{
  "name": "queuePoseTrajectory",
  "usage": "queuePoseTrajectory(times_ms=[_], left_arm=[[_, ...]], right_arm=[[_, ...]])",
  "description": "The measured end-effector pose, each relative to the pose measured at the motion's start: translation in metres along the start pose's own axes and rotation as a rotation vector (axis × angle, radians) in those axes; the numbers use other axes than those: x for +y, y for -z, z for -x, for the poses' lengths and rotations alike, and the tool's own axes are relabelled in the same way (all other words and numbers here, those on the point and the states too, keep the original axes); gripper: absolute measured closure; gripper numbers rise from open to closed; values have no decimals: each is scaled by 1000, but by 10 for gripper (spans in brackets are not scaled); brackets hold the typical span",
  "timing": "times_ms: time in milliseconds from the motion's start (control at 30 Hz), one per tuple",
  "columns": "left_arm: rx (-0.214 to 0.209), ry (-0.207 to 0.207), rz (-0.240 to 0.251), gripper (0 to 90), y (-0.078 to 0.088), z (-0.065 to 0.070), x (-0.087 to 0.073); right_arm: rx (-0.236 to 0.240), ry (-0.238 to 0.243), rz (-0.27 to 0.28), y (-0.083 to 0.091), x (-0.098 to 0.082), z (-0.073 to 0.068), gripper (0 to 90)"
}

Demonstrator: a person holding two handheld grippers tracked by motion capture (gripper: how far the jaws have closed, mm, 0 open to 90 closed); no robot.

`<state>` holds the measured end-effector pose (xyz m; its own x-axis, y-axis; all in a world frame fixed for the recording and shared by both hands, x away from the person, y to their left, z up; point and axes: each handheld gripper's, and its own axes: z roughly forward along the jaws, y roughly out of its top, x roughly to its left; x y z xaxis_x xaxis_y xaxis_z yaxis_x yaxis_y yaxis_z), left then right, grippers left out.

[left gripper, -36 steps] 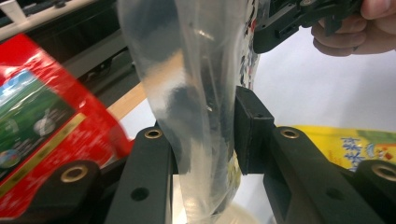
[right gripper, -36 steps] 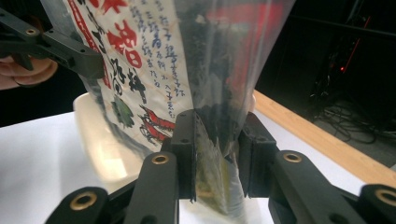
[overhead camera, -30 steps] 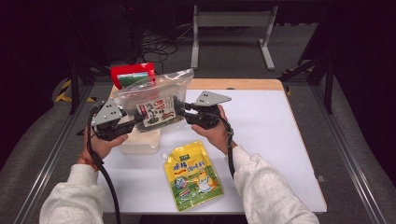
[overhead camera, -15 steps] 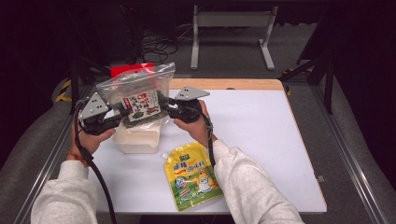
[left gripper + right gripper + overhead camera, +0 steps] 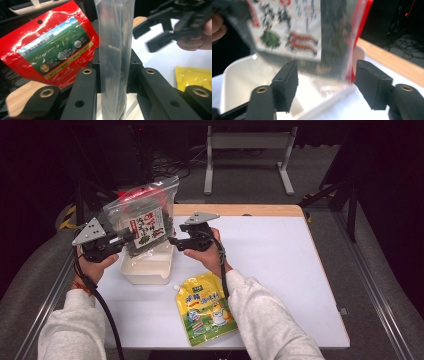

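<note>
from the high view, the left gripper (image 5: 116,240) is pinching the clear seaweed bag (image 5: 142,217) upright above the white tub (image 5: 146,265), probably to drop it in. left gripper view: the film is clamped between its jaws. right gripper view: the right gripper (image 5: 325,82) is spreading, having just let go; the bag (image 5: 312,30) looks blurred.

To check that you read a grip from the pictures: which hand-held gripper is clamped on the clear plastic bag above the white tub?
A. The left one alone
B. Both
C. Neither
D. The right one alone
A: the left hand-held gripper pinches the clear plastic bag between its jaws, as its own view shows, while the right hand-held gripper stands open beside the bag, above the white tub.
</note>
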<state>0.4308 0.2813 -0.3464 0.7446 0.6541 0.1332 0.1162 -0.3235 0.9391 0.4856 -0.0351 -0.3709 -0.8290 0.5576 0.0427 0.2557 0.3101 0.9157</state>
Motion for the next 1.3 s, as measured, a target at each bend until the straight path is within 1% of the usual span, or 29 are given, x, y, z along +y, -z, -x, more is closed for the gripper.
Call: queuePoseTrajectory(times_ms=[33,67,100,133,167,200,300,367,400,433,467,500,533,567,667,767,833,867,900,933,967,1000,1067,1100,1167,1200,1233,1267,1300], left_arm=[[2,-10,-6,756,-1,-1,1],[-3,-15,-4,756,-2,-2,1],[-7,-31,-15,756,-2,-4,3],[-15,-26,-23,756,-2,-5,4],[-15,-32,-29,755,-2,-8,5],[-11,-39,-35,755,-3,-10,5],[-31,-27,-25,756,-3,-14,2],[-42,-39,-31,757,-2,-17,2],[-55,-46,-42,759,-1,-17,3],[-42,-46,-51,759,0,-17,4],[-41,-45,-48,758,2,-18,3],[-41,-45,-48,758,2,-18,3],[-37,-40,-45,758,4,-19,2],[-28,-41,-48,758,4,-19,2],[-22,-37,-51,757,3,-18,2],[-16,-48,-69,758,-4,-15,4],[-17,-43,-69,758,-5,-15,4],[-18,-43,-87,758,-7,-15,3],[-20,-63,-115,759,-10,-14,3],[-23,-73,-153,759,-15,-12,2],[-20,-73,-156,759,-19,-11,1],[-21,-56,-134,758,-22,-11,-1],[-7,-15,-93,757,-25,-12,-10],[-4,-2,-84,757,-26,-12,-13],[-13,23,-53,758,-24,-12,-19],[-11,20,-46,758,-23,-13,-21],[-12,39,-34,759,-22,-13,-25],[-12,39,-34,759,-22,-13,-25],[-10,53,-17,760,-19,-13,-31]], right_arm=[[3,6,-4,5,-3,1,342],[2,16,-17,17,-9,2,341],[9,16,-28,23,-12,3,329],[18,4,-34,31,-17,6,329],[19,-2,-21,41,-22,8,341],[19,-4,-23,54,-29,11,340],[8,-3,-21,86,-44,18,335],[-1,-9,-18,106,-52,22,333],[-7,-9,-20,123,-59,24,332],[-5,-10,-18,137,-65,27,328],[-16,-10,-24,147,-70,28,323],[-16,-10,-24,147,-70,28,323],[-40,-14,-25,167,-83,33,323],[-40,-14,-25,167,-83,33,323],[-60,-30,-48,184,-97,36,320],[-66,-21,-102,198,-108,34,306],[-62,-17,-107,200,-109,33,304],[-61,-13,-117,202,-110,31,298],[-60,-6,-125,204,-112,29,297],[-51,-4,-128,205,-113,28,296],[-43,-3,-135,206,-114,27,295],[-46,4,-138,206,-115,26,296],[-37,3,-129,207,-116,25,298],[-37,2,-130,207,-116,25,298],[-36,-1,-125,208,-116,25,298],[-36,-3,-125,208,-117,25,298],[-34,-4,-128,208,-117,25,298],[-34,-3,-131,208,-117,25,297],[-36,0,-134,207,-117,25,296]])
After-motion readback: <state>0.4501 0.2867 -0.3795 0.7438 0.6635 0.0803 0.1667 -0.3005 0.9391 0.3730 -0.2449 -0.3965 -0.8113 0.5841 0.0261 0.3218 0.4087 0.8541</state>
